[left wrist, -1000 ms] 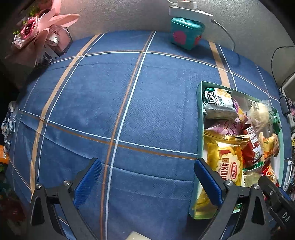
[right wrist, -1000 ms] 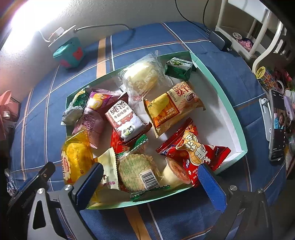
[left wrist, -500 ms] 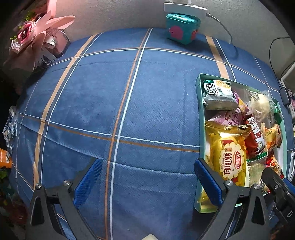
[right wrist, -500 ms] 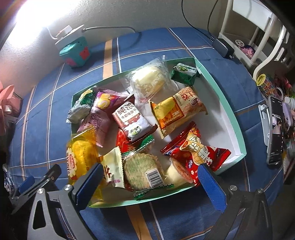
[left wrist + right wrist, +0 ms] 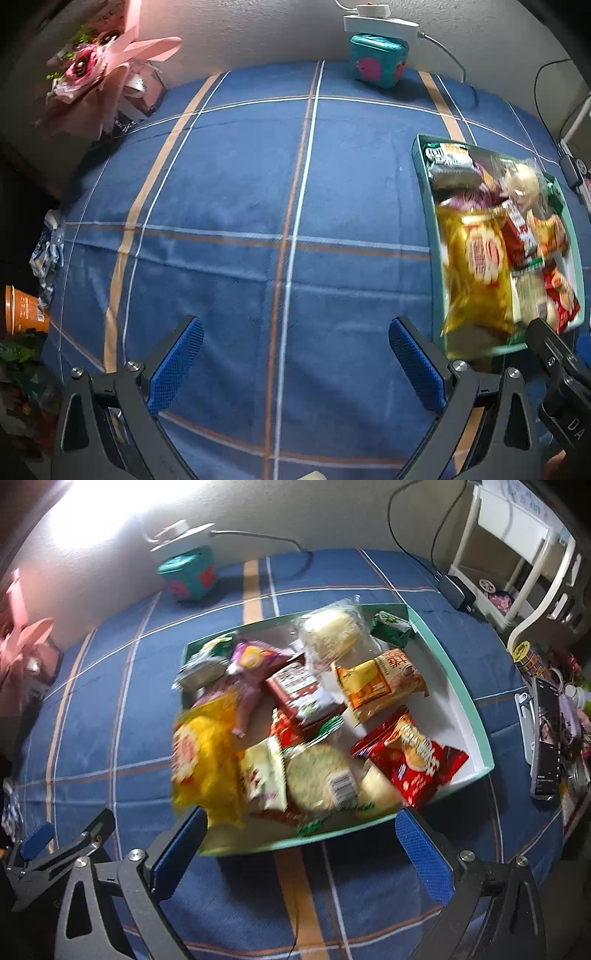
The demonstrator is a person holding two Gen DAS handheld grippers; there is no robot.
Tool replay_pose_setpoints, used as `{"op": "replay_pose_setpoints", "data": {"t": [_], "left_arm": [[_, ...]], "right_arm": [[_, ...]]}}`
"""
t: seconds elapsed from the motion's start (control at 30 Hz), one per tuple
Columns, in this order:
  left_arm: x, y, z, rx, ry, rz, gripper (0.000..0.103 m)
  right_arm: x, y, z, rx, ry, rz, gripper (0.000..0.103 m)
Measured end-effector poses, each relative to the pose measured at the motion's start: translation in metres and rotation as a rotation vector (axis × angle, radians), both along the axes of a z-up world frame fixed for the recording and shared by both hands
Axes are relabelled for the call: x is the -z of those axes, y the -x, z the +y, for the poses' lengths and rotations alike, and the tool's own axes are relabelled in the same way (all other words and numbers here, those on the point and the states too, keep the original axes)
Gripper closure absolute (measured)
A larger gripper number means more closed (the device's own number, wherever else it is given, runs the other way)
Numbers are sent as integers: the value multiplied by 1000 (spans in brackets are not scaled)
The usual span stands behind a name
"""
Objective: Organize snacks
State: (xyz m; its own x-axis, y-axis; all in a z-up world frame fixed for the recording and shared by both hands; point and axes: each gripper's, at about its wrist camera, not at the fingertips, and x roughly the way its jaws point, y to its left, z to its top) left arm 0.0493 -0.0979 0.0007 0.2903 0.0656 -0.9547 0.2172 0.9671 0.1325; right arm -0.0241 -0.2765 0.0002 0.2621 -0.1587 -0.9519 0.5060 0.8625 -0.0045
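A teal-rimmed white tray [image 5: 476, 716] full of snack packets sits on the blue plaid cloth. It holds a yellow bag [image 5: 201, 760], a red packet [image 5: 413, 760], an orange packet [image 5: 380, 683] and a round cracker pack [image 5: 317, 775], among several others. My right gripper [image 5: 299, 853] is open and empty just in front of the tray's near edge. My left gripper [image 5: 295, 362] is open and empty over bare cloth, left of the tray [image 5: 424, 177], where the yellow bag [image 5: 476, 273] shows too.
A teal cube box [image 5: 378, 59] and a white power strip [image 5: 376, 22] stand at the back wall. A pink bouquet [image 5: 99, 74] lies back left. A phone [image 5: 546, 738], a charger [image 5: 456, 590] and a white shelf [image 5: 517, 535] are to the right.
Both grippers have pulled back and away from the tray, which now looks smaller and farther. Both stay open. The snacks have not moved.
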Motion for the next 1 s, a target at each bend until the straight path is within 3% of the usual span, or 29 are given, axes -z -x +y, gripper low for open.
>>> {"op": "replay_pose_setpoints", "data": {"t": [0.47,1.0], "left_arm": [[-14,49,35,37,12,-61,2],[-14,49,36,46,2,-67,2]], "right_arm": [[-13,47,44,-47,26,-67,0],[-15,47,38,-30,21,-74,0]]}}
